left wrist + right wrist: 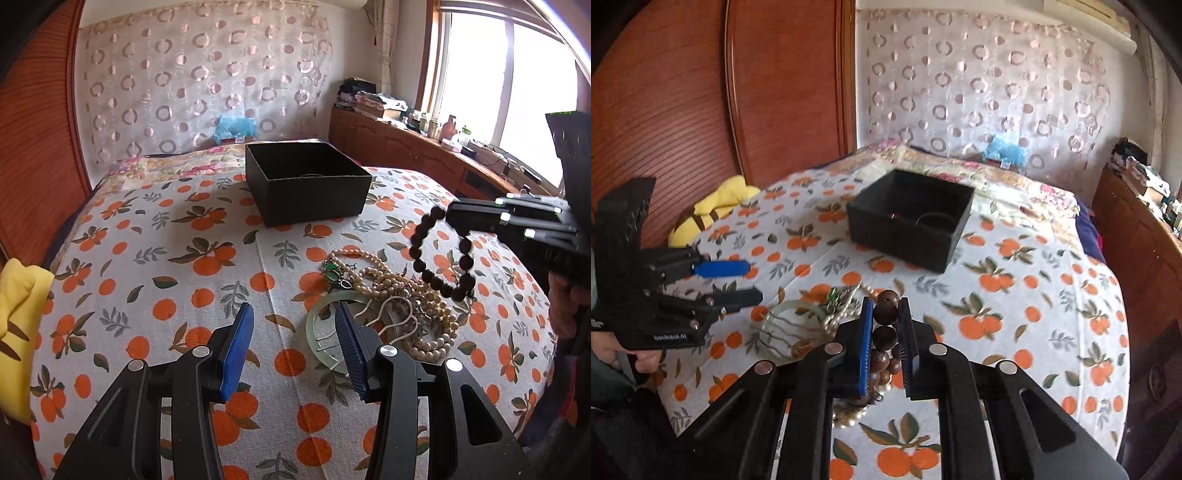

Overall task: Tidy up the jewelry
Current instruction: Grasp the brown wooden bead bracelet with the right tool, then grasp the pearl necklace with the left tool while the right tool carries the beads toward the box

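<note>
The right gripper is pinched on a dark brown wooden bead bracelet, which dangles over the pile of pearl strands and a pale green jade bangle on the orange-print bedspread. The left gripper hovers wide apart, empty. Carry the bracelet level and high enough to clear the near wall of the open black cardboard box, then release inside; something ring-shaped seems already there.
</note>
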The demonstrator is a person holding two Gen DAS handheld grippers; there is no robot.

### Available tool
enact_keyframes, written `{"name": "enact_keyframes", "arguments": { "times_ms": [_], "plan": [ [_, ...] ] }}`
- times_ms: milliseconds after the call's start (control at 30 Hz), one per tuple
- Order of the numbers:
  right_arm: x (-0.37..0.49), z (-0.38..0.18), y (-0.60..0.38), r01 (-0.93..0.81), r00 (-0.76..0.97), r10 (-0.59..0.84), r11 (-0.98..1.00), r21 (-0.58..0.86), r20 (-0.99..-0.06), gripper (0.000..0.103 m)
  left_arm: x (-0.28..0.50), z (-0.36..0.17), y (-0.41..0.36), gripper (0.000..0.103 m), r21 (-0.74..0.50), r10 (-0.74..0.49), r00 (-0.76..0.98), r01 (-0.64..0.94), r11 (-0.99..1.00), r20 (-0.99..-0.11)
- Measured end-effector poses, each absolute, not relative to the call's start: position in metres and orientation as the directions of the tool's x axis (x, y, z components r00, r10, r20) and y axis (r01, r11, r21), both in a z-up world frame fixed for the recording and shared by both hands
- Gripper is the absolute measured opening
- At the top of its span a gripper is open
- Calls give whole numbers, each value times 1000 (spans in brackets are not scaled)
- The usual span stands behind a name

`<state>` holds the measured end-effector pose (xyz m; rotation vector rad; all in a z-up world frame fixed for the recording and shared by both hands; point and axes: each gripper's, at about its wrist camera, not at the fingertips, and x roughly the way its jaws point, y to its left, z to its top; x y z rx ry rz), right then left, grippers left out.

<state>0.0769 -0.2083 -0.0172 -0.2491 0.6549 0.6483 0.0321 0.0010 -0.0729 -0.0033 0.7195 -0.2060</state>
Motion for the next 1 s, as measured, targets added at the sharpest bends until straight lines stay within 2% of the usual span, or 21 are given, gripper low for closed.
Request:
{"name": "enact_keyframes", "arguments": {
  "times_ms": [300,567,1000],
  "plan": [
    [78,11,-228,-606,659,476,795,-37,-582,15,37,-72,-8,44,-87,-221,723,218,972,-654],
    [81,10,-243,-582,677,460,813,-35,-574,15,64,-67,-25,43,-79,-257,697,278,957,-670],
    [89,-8,-258,-568,660,463,823,10,-592,15,133,-87,-53,24,-35,-251,572,361,932,-781]
  ]
}}
